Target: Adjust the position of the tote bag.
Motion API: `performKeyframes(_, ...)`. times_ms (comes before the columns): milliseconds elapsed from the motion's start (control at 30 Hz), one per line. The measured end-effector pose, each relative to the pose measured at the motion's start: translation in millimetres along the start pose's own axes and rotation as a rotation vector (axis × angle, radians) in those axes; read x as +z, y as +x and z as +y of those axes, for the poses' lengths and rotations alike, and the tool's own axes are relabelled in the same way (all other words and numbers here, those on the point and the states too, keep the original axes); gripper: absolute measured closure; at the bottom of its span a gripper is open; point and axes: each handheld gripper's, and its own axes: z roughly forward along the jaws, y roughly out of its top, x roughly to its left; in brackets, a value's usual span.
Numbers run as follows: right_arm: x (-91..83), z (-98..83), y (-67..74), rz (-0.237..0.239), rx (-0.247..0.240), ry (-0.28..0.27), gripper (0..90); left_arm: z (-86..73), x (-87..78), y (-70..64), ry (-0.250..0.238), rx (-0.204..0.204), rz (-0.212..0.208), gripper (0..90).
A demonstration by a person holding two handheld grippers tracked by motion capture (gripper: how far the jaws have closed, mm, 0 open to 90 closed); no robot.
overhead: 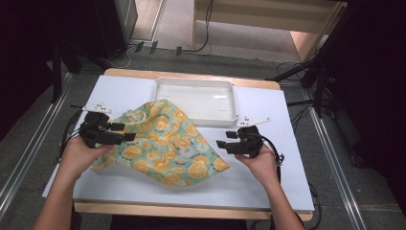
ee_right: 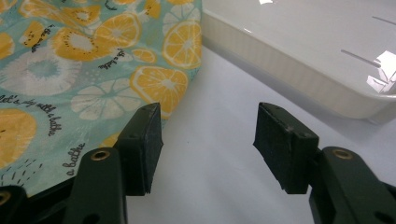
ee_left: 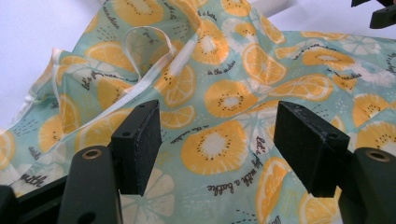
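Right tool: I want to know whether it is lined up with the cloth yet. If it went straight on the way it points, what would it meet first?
Probably the bare table. The right tool stands open over it, the cloth's edge just beside one jaw and the white tray farther ahead. Depth is unclear.

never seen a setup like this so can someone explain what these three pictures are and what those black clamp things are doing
A person sits at a table holding a tool in each hand: a hand-held gripper with two black jaws. The high view looks down from above; the left hand-held gripper sits over a cloth's edge, the right hand-held gripper beside it. The other two pictures come from cameras riding on each tool, looking along its jaws. On the white table lie a cloth printed with orange slices and a white tray behind it. Both tools stand with jaws open, so nothing is held yet.
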Motion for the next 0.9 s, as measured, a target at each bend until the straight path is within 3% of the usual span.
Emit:
performKeyframes(233,0.5,0.1,0.7,0.005,0.000,0.007,42.4,0.7,-3.1,5.6,-0.012,-0.003,0.007,31.4)
performKeyframes(333,1.4,0.2,1.0,0.007,-0.004,0.009,42.4,3.2,-4.1,8.8,-0.010,0.000,0.042,29.1)
performKeyframes(433,2.0,0.3,1.7,0.006,-0.006,0.011,42.4,4.4,-5.0,16.8,-0.030,-0.004,0.028,27.8)
performKeyframes(500,2.1,0.4,1.9,0.008,-0.006,0.013,42.4,5.2,-5.0,21.5,-0.039,0.000,0.045,26.5)
performKeyframes(633,2.6,0.4,2.6,0.006,-0.006,0.017,42.4,5.0,-3.9,33.3,-0.047,-0.019,0.041,22.3)
performKeyframes(733,3.1,0.3,2.4,0.008,-0.010,0.017,42.4,3.1,0.6,46.6,-0.031,-0.059,0.050,21.9)
performKeyframes(900,4.5,-0.3,3.1,0.008,-0.010,0.023,42.3,0.5,7.8,57.3,-0.008,-0.069,0.061,21.2)
